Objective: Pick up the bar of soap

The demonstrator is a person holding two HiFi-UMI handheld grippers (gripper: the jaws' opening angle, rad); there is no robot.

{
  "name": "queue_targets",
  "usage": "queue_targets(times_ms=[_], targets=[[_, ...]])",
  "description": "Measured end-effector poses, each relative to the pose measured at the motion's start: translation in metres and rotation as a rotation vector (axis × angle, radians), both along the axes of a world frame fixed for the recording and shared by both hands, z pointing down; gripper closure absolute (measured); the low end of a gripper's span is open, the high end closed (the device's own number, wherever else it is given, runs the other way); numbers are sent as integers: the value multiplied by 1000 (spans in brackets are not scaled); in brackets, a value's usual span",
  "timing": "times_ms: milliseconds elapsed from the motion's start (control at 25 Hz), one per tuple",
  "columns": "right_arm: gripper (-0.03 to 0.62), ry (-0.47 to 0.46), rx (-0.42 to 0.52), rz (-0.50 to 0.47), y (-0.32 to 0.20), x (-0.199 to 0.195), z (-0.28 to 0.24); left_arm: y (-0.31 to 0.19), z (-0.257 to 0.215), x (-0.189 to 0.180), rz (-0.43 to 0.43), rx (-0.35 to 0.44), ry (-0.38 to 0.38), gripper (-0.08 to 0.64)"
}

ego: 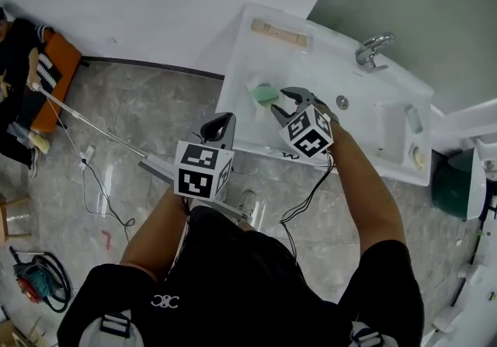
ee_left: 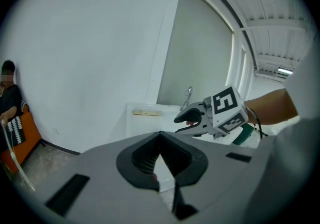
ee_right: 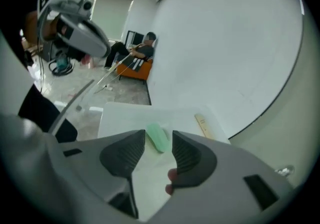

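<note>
White sink [ego: 334, 66] against a white wall, grey stone floor below. Soap bar [ego: 265, 94] lay flat on the sink's flat left part, just above centre in the head view, just beside the tips of my right gripper [ego: 278, 101]. Its fingers [ee_right: 187, 154] stood released and apart, nothing pressed between them. In the right gripper view the soap bar sat just beyond the tips, lined up with the gap, at centre frame. Left gripper [ego: 224, 120] hung by the sink's front left corner, fingers clenched together on nothing.

Handling, my read:
- Small pale-green bar, rigid and light, with rounded edges.
- Likely slick, more so if wet. Couldn't tell wetness from any view.
- Smooth white surface under it, so a one-sided nudge would probably skate it away.
- Best hold was across the narrow width, pads on the two long sides at mid-length, low on the flanks.
- Firm but moderate squeeze, since too much force on curved faces could squirt it out.

Beige strip [ego: 279, 32] at the upper edge of the sink lay well apart, so it shouldn't interfere.
</note>
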State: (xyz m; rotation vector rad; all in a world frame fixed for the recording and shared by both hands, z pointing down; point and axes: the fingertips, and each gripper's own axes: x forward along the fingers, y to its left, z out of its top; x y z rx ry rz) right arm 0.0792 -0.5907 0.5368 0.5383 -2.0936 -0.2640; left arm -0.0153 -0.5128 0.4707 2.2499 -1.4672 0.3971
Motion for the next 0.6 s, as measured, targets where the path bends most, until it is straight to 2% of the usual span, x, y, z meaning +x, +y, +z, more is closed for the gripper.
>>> queue_targets(times_ms=[240,440,600], targets=[[396,245,39,-255,-19,-10,43,4,15,-8,-62,-28,1,554],[391,395,-25,-384,-28,-13,66,11,22,-14,-94,-43,4,554],[391,457,-39,-444,-34,-18,77,12,24,-23,-120,-46,10,553]])
